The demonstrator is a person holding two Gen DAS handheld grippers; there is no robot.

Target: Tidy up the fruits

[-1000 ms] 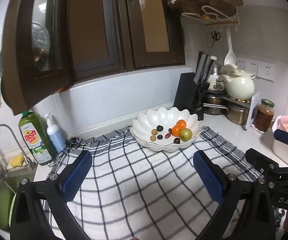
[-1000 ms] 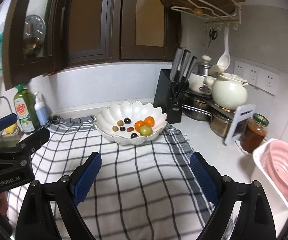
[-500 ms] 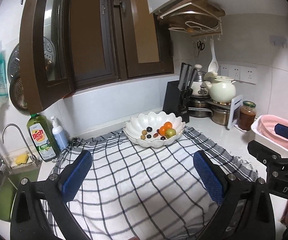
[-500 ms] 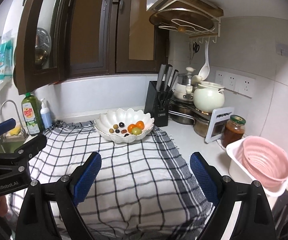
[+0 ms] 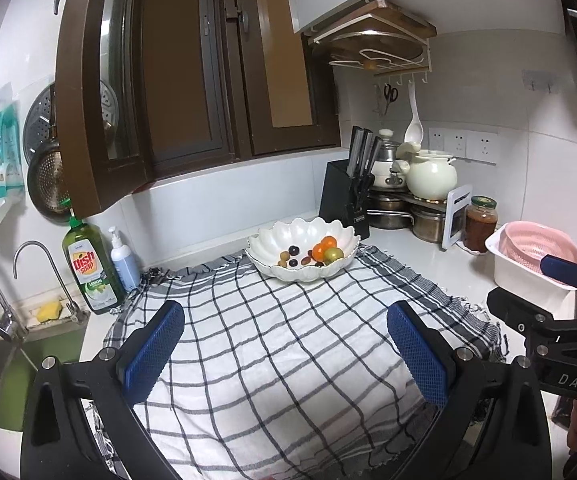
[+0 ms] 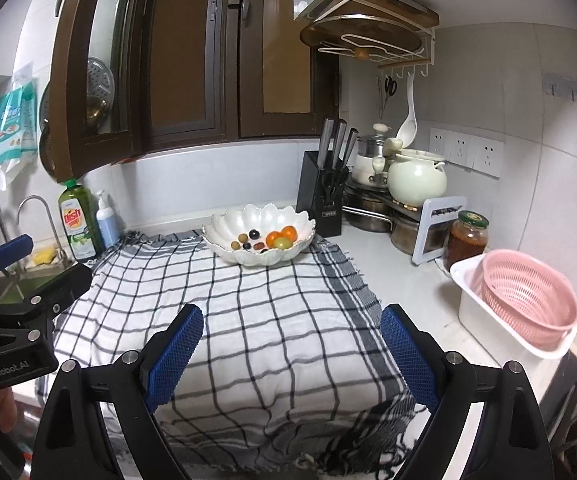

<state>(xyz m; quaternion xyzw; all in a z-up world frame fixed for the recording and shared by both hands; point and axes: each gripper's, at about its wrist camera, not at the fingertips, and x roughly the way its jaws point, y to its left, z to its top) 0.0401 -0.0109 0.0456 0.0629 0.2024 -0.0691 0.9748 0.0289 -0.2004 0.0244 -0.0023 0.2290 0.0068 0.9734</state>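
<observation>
Fruit bowl at frame centre, both tongs spread and empty.

The white scalloped bowl point(image 5: 302, 250) sat on the checked cloth point(image 5: 288, 344), holding oranges point(image 5: 324, 249), a green fruit point(image 5: 333, 255) and dark grapes point(image 5: 293, 249). Left tongs point(image 5: 284, 354) and right tongs point(image 6: 288, 356) gaped below. A pink colander point(image 6: 528, 296) sat in a white tub at right; the green bottle point(image 5: 90, 266) read "Dish soap".

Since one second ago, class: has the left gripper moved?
Yes. The left gripper has backed away from the bowl, which now looks smaller and farther; the basket has come into view.
</observation>
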